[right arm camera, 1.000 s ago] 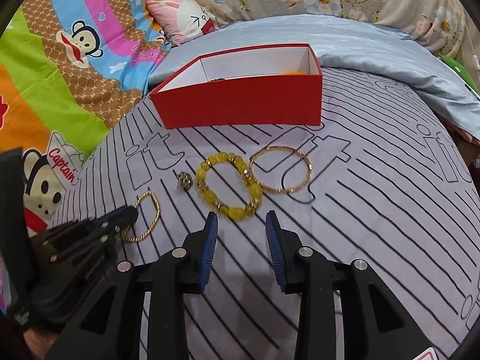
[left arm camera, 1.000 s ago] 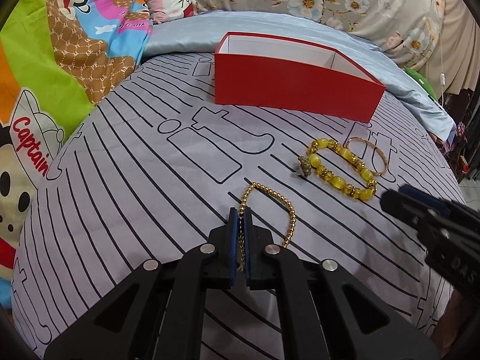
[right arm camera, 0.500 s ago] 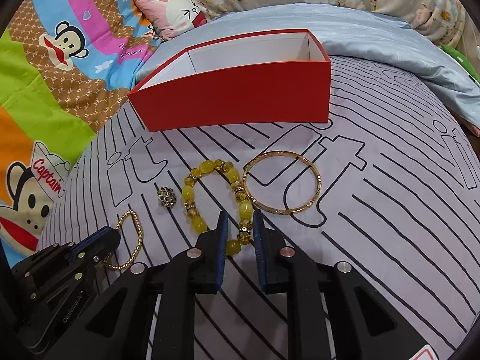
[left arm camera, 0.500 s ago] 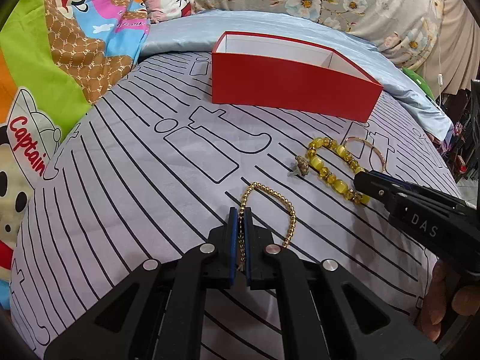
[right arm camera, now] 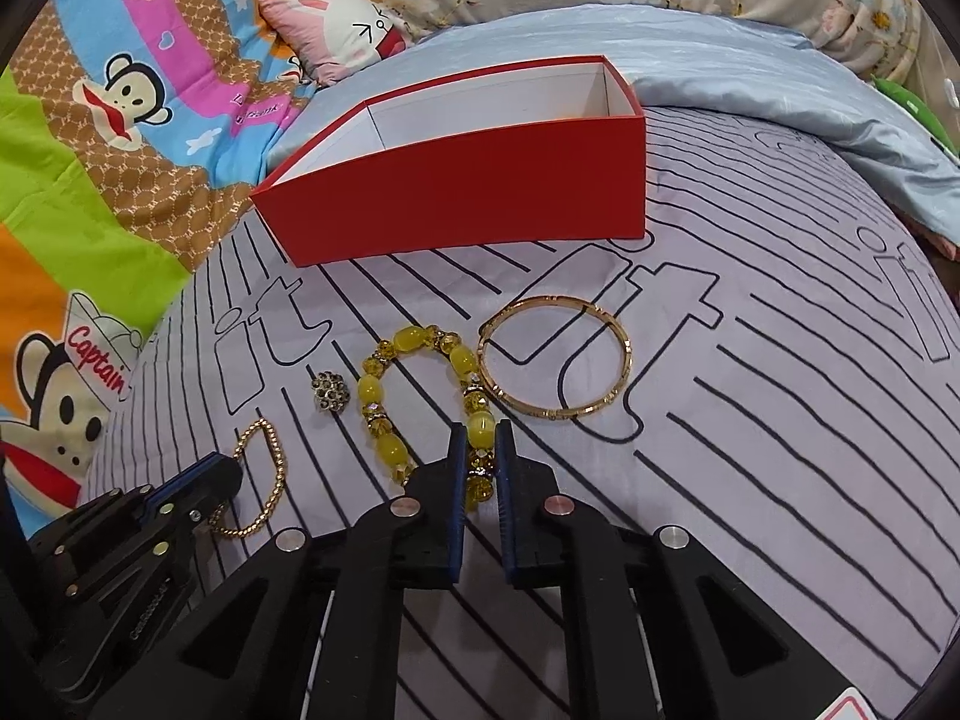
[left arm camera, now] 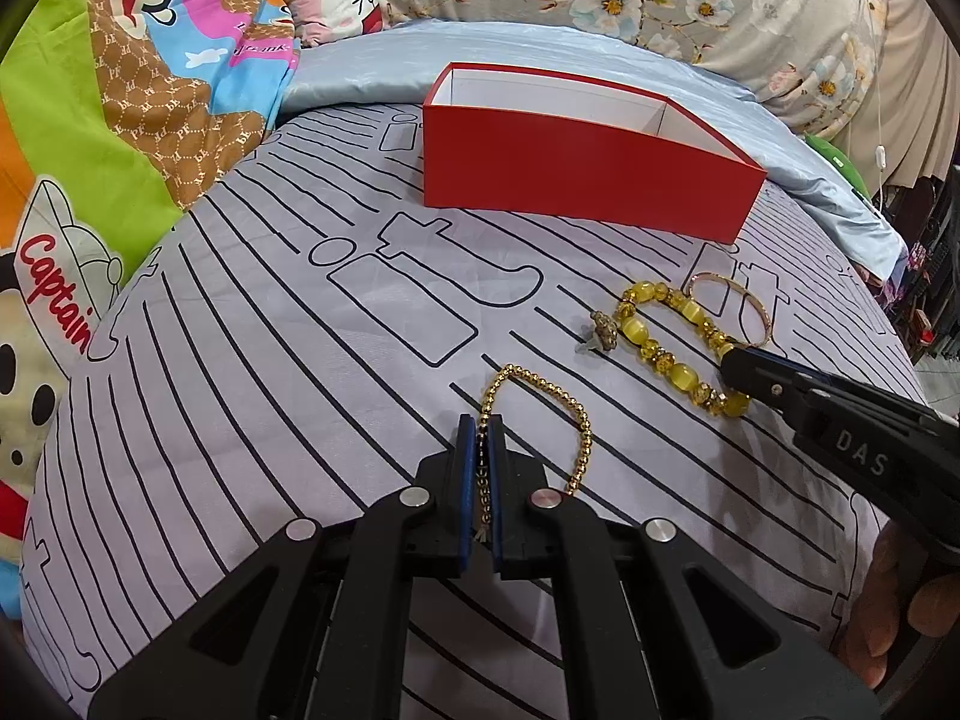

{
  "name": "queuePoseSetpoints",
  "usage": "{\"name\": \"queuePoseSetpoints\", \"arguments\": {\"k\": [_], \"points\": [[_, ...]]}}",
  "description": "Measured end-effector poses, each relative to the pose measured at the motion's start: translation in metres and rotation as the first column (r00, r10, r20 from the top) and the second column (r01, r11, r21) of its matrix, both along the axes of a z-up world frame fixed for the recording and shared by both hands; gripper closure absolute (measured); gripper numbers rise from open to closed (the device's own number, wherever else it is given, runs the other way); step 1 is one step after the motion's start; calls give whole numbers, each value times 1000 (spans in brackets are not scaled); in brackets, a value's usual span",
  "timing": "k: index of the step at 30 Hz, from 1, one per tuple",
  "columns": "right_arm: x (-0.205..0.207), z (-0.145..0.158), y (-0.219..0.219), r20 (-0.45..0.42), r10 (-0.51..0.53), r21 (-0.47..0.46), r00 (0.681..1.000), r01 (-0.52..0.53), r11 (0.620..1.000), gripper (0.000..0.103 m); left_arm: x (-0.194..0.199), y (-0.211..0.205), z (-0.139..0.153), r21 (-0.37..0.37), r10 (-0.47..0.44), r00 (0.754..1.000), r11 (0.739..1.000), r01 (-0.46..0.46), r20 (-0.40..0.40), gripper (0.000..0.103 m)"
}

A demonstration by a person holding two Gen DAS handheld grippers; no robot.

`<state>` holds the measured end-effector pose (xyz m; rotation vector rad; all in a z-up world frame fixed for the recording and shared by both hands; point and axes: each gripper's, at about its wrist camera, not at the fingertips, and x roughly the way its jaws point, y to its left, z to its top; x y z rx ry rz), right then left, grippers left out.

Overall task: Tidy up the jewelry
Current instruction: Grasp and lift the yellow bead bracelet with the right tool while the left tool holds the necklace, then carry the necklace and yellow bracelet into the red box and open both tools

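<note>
My left gripper (left arm camera: 480,426) is shut on a gold bead bracelet (left arm camera: 564,414) that lies on the striped bedsheet; the bracelet also shows in the right wrist view (right arm camera: 270,468). My right gripper (right arm camera: 480,429) is shut on a yellow bead bracelet (right arm camera: 384,414), gripping its near right side; it shows in the left wrist view too (left arm camera: 672,360). A gold bangle (right arm camera: 555,357) lies just right of it, and a small dark brooch (right arm camera: 332,399) just left. An open red box (right arm camera: 468,192) with a white inside stands behind them.
The striped grey sheet (right arm camera: 750,450) covers a rounded bed. A cartoon monkey blanket (right arm camera: 90,150) lies to the left, a pink pillow (right arm camera: 354,30) and a pale blue quilt (right arm camera: 750,66) behind the box.
My right gripper moved forward over the yellow bead bracelet and closed on it. My left gripper stayed shut on the gold bead bracelet and barely moved.
</note>
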<state>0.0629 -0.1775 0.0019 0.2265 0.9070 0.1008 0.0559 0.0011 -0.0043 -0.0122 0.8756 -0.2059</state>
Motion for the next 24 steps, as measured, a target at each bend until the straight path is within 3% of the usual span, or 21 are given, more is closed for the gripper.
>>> {"name": "queuePoseSetpoints", "arguments": {"k": [24], "points": [[-77, 38, -7, 16, -5, 85, 1000, 4, 996, 94, -2, 0, 1, 0, 6, 1000, 1000, -6, 0, 99]]}}
